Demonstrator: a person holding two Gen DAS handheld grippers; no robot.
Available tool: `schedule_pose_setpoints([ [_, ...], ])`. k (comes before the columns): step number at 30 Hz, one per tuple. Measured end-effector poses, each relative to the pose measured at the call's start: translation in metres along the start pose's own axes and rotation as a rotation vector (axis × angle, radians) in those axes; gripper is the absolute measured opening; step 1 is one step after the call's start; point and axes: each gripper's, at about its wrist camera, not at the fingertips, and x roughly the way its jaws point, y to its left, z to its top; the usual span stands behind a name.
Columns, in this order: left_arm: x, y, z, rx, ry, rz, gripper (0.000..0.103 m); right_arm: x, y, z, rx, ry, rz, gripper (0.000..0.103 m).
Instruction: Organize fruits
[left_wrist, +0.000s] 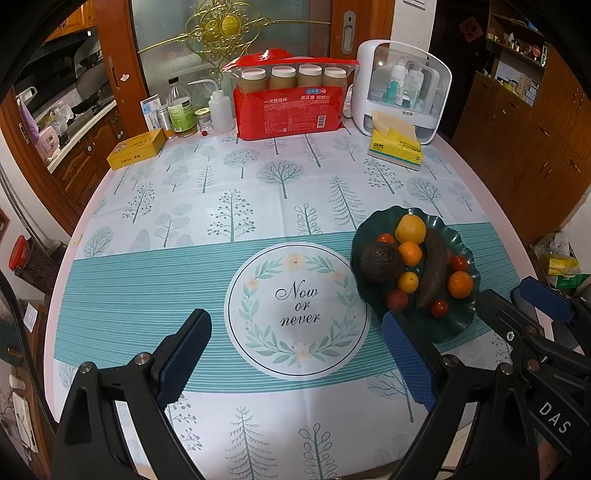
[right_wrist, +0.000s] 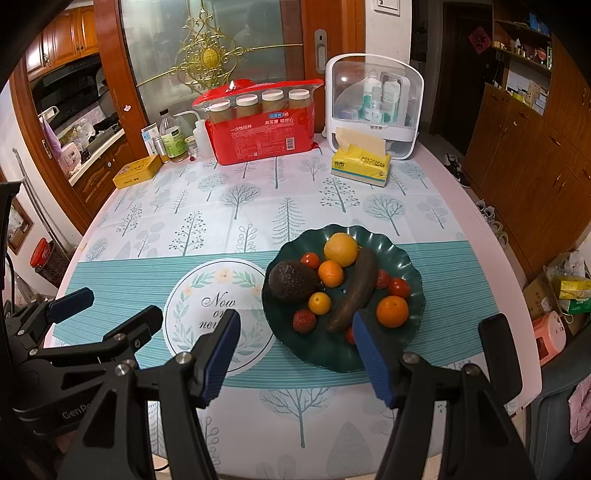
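A dark green scalloped plate (left_wrist: 454, 325) (right_wrist: 332, 354) sits on the table's right half. It holds an avocado (left_wrist: 380, 262) (right_wrist: 291, 282), a dark brown banana (left_wrist: 432, 273) (right_wrist: 354, 291), a large yellow orange (left_wrist: 410, 229) (right_wrist: 340, 249), several small oranges and several cherry tomatoes. My left gripper (left_wrist: 295, 354) is open and empty above the round "Now or never" print (left_wrist: 299, 306), left of the plate. My right gripper (right_wrist: 295, 354) is open and empty over the plate's near edge. Each gripper shows in the other's view: the right (left_wrist: 535, 299), the left (right_wrist: 107, 306).
At the table's back stand a red pack of paper cups (left_wrist: 291, 99) (right_wrist: 262, 125), a white organizer box (left_wrist: 399, 88) (right_wrist: 373, 107), a yellow tissue pack (left_wrist: 395, 147) (right_wrist: 362, 162), bottles (left_wrist: 181, 107) and a yellow tin (left_wrist: 136, 147) (right_wrist: 136, 171). Wooden cabinets stand at the right.
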Motion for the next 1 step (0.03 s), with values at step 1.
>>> schedule_pose_setpoints([
  [1, 0.0011, -0.0006, 0.0002, 0.0, 0.001, -0.001, 0.093, 0.0001, -0.0001, 0.0001, 0.0, 0.001, 0.0, 0.064],
])
